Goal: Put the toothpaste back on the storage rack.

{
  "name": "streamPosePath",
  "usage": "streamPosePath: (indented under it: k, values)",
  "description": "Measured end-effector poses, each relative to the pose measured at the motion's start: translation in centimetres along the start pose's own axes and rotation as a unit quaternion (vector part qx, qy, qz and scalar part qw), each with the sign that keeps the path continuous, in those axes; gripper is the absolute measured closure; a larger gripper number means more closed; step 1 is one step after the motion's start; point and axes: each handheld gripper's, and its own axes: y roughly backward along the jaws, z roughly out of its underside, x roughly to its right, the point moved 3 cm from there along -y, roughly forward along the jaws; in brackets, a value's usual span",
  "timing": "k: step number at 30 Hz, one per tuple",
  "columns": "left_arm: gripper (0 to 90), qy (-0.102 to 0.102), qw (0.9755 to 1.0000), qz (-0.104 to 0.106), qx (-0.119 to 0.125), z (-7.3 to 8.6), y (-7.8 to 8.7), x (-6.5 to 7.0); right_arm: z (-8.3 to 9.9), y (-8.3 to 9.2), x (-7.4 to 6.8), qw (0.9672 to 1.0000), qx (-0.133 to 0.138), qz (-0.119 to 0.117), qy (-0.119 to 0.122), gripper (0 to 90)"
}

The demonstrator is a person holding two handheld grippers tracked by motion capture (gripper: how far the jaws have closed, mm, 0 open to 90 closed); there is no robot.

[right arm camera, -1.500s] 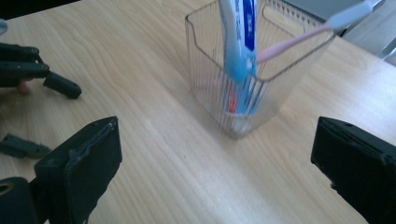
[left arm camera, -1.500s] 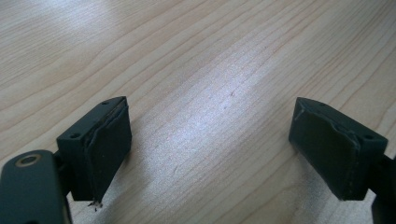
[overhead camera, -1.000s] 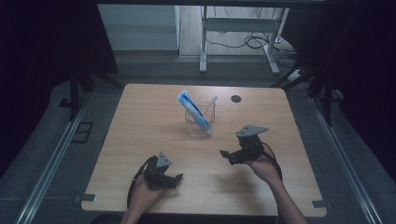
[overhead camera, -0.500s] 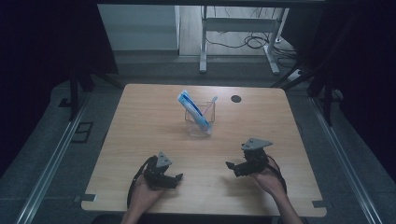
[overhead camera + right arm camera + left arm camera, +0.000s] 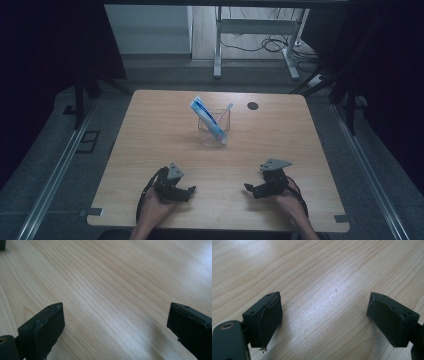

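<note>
Your wooden table (image 5: 150, 130) carries a clear cup (image 5: 215, 131) standing upright near its middle toward the far edge, well apart from both tools, with a blue-and-white toothpaste tube (image 5: 205, 116) leaning out to the left and a thin toothbrush (image 5: 223, 114) beside it. Your left gripper (image 5: 190, 190) and right gripper (image 5: 247, 188) sit low near the near edge, tips facing each other. Both have jaws spread wide over bare wood, gripping nothing
</note>
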Motion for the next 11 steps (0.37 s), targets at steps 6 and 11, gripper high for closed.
streamPosePath:
  k: [6, 11]
  values:
    - [13.3, 0.0, 1.0, 0.0, -0.001, 0.0, 0.01, 0.0, 0.71, -0.25, 0.02, 0.9998, -0.019, 0.006, 0.006, 3.4]
    - [13.3, 0.0, 1.0, 0.0, -0.001, 0.01, 0.01, 0.01, 0.8, -0.16, -0.02, 0.9998, -0.019, 0.007, 0.006, 3.5]
